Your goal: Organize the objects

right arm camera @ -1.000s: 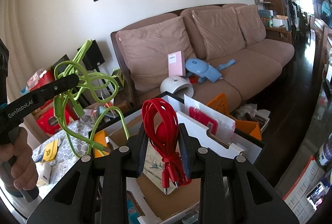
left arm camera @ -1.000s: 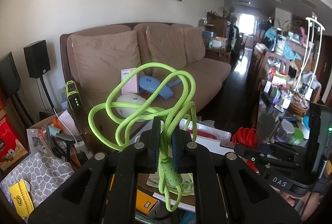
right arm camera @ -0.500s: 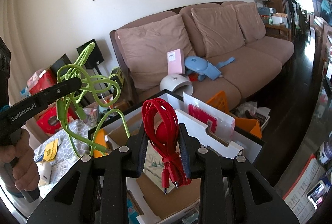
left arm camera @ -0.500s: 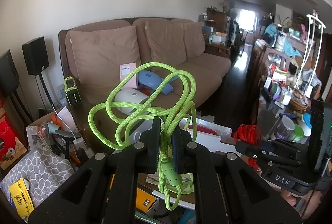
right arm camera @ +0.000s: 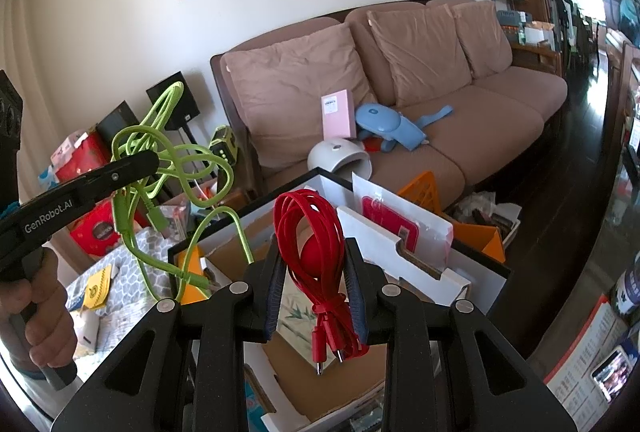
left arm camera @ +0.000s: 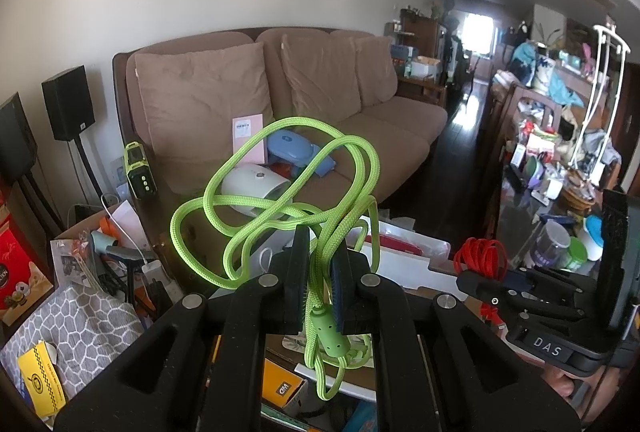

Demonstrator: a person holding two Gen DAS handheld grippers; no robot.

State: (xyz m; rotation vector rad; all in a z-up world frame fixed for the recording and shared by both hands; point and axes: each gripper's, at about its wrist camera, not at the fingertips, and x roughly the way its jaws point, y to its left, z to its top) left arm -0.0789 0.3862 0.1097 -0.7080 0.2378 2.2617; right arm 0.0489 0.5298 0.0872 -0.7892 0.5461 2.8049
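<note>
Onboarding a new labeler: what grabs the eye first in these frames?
The bright green cable, looped loosely and pinched in the left gripper, fills the centre of the left wrist view. The coiled red cable clamped in the right gripper comes next, above an open cardboard box; behind both runs the brown sofa.

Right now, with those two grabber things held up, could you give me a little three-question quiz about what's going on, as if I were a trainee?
1. True or false: the left gripper is shut on the green cable.
2. What does the right gripper hold? A) a blue toy B) the red cable C) nothing
3. Fill in: the pink box leans upright against a cushion on the ____.

Key:
1. True. The cable's loops stick up above the fingers and its plug end dangles below.
2. B. The bundled red cable is pinched between the fingers.
3. Sofa, beside the white dome-shaped device.
</note>
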